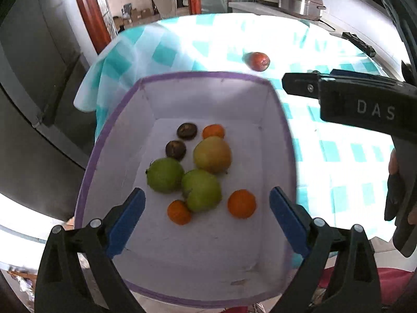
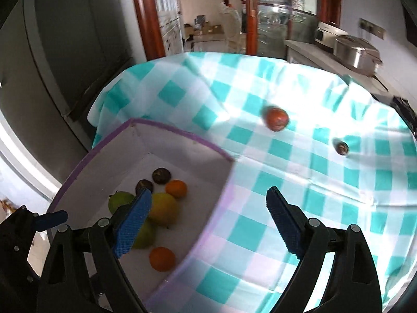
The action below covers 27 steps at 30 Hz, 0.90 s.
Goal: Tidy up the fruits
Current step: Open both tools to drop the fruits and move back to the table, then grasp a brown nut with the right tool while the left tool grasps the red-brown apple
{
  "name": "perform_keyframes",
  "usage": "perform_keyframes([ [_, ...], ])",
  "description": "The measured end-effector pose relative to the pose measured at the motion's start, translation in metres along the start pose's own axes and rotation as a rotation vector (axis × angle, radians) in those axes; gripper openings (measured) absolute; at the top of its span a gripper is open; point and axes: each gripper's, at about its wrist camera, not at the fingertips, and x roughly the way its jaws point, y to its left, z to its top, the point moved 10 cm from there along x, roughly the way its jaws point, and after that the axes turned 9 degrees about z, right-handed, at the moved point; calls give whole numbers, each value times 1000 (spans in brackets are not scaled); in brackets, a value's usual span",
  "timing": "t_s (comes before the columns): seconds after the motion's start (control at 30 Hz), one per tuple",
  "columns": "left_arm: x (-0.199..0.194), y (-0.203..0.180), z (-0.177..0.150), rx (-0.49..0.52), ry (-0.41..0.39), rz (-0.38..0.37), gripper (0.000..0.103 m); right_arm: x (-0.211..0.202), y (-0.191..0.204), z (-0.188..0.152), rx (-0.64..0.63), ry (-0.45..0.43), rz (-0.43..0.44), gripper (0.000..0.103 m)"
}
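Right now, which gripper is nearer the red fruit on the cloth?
Right. The right gripper is open past the box's right rim, facing the red fruit; the left gripper hovers open over the box.

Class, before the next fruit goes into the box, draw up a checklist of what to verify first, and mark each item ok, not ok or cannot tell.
1. Left gripper open and empty: ok.
2. Right gripper open and empty: ok.
3. Fruit left on the checked tablecloth: not ok; a red fruit and a small dark fruit lie outside.
4. Room in the purple-rimmed box: ok, bare floor shows near the front.
5. Path to the red fruit unobstructed: ok.
6. Box steady on the table: cannot tell.
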Motion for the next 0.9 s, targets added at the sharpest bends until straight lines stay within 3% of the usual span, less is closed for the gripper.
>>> perform_keyframes([
  [0.2,-19,-53,13,-13,-44,39,96,-33,-47,-15,2,-21,19,87],
  [0.43,-49,-174,12,2,-43,43,97,-88,-169,-67,64,18,-9,87],
  [0.63,-53,-255,2,13,2,27,97,-114,-242,-105,110,48,-14,87],
  [0.9,-49,-308,7,88,27,35,97,-128,-296,-139,178,64,3,87],
])
